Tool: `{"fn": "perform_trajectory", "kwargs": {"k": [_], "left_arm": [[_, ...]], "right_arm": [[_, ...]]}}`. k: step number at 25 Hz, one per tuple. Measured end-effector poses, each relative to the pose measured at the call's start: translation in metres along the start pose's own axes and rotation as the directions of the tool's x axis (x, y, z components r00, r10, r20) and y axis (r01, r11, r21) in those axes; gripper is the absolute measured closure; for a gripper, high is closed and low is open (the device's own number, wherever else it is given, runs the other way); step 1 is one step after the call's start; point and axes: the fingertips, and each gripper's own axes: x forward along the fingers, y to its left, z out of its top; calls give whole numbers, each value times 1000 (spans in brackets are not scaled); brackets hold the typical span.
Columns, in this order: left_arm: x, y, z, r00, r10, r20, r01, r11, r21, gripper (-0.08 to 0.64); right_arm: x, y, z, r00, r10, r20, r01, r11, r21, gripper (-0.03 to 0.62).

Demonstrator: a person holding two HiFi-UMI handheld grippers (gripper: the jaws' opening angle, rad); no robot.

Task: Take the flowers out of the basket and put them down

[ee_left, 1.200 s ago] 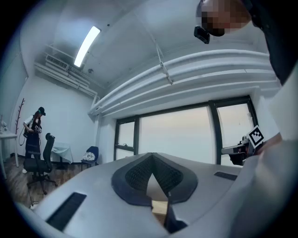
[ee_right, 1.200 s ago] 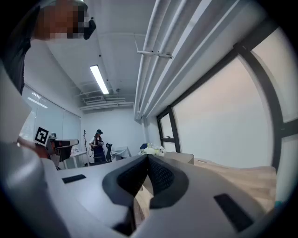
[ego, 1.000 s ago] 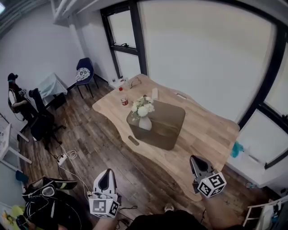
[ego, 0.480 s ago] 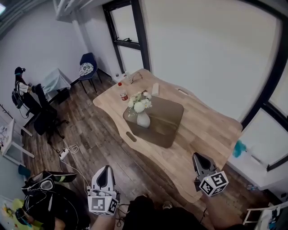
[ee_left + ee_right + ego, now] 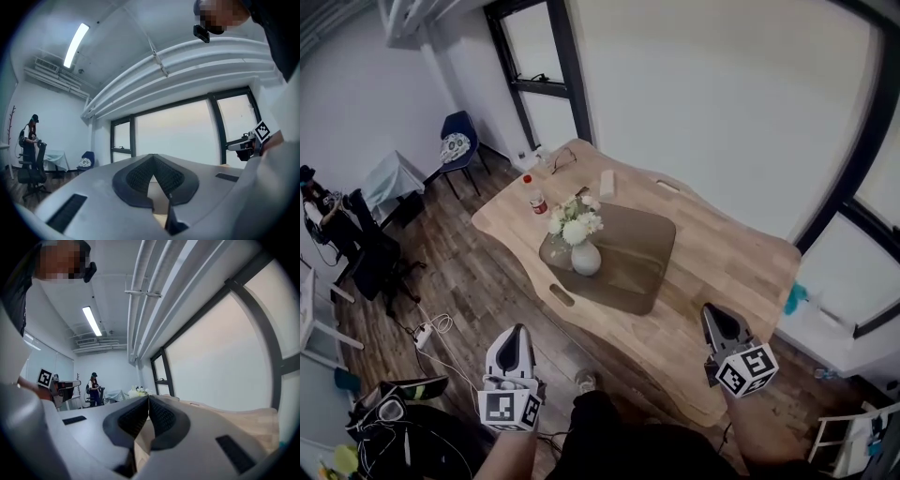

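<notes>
I am holding my left hand-held gripper and right hand-held gripper closed, empty. The bunch of white flowers is standing at eleven o'clock in a round white vase on the wooden tabletop; probably light and crushable, needing a gentle pinch on the stems

white flowers in vase on brown mat, wooden table

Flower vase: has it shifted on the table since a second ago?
No. The flower vase still sits at the left edge of the brown mat; only the view shifted.
</notes>
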Motion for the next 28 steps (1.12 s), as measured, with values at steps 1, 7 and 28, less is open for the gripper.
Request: {"fn": "perform_trajectory", "kwargs": {"k": [1,7,28], "left_arm": [[12,7,1,1000,-8,5,8,1000,-1,555],[83,41,2,997,-71,21,72,997,-7,555],[240,157,-28,953,-303,10,303,950,-68,555]], "right_arm": [[9,-1,2,1000,-8,2,8,1000,-3,569],[59,-14,19,997,-80,11,80,997,-9,569],[252,24,89,981,-179,82,187,976,-109,569]]}}
